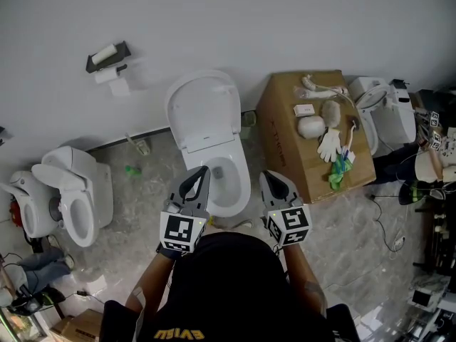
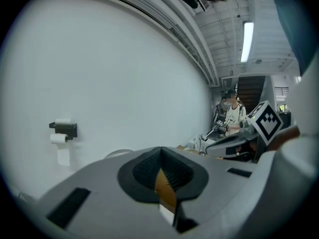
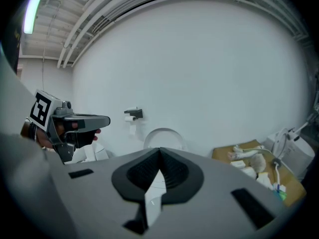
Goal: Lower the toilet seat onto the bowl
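A white toilet stands against the wall in the head view, its seat and lid (image 1: 204,112) raised upright over the open bowl (image 1: 240,185). My left gripper (image 1: 201,172) hovers over the bowl's near left rim, and my right gripper (image 1: 268,178) hangs just right of the bowl. Both are shut with nothing between the jaws, and neither touches the toilet. In the left gripper view the jaws (image 2: 160,151) meet at the tips, with the lid's top (image 2: 118,154) just beyond. The right gripper view shows closed jaws (image 3: 159,151) pointing at the raised lid (image 3: 163,135).
A cardboard box (image 1: 281,130) with gloves and brushes on it stands right of the toilet. A second toilet (image 1: 75,194) sits at the left, another (image 1: 388,112) at far right. A paper holder (image 1: 107,55) hangs on the wall. Cables lie on the floor at right.
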Demonstrator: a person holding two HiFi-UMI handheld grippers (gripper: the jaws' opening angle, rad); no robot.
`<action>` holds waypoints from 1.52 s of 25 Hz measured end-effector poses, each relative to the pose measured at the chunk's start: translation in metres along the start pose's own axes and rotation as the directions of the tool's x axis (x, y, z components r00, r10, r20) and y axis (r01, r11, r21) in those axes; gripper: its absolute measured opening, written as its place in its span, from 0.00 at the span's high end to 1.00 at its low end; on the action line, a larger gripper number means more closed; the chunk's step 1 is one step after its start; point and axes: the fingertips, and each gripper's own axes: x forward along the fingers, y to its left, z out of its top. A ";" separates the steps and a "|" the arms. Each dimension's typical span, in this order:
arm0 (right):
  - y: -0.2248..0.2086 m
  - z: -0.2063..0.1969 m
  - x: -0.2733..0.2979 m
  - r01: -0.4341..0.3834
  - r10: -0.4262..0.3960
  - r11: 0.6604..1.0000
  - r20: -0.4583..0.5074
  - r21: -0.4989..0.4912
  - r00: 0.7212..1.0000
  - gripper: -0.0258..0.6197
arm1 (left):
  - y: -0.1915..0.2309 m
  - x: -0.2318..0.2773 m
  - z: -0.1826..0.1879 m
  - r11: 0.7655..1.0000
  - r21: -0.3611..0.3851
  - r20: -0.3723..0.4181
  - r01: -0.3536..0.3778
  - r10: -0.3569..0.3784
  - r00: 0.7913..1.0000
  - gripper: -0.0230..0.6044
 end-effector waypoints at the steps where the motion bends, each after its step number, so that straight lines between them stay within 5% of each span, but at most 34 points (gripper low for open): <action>1: 0.002 0.000 0.001 -0.001 0.001 1.000 0.000 -0.002 1.000 0.97 | 0.001 0.000 0.001 1.000 0.003 0.004 0.001 -0.001 1.000 0.95; 14: 0.016 0.003 0.006 -0.004 0.004 1.000 -0.004 -0.019 1.000 0.97 | 0.012 -0.011 0.008 0.999 -0.036 0.045 -0.003 0.005 0.999 0.95; 31: 0.034 0.004 0.004 -0.004 0.000 0.998 -0.057 -0.061 0.998 0.97 | 0.018 -0.029 -0.014 0.997 -0.076 -0.017 0.025 -0.026 1.000 0.95; 38: 0.065 0.013 0.026 -0.131 0.108 0.968 -0.114 -0.212 0.988 0.97 | 0.034 -0.044 -0.055 0.992 -0.113 -0.060 0.053 -0.061 0.996 0.95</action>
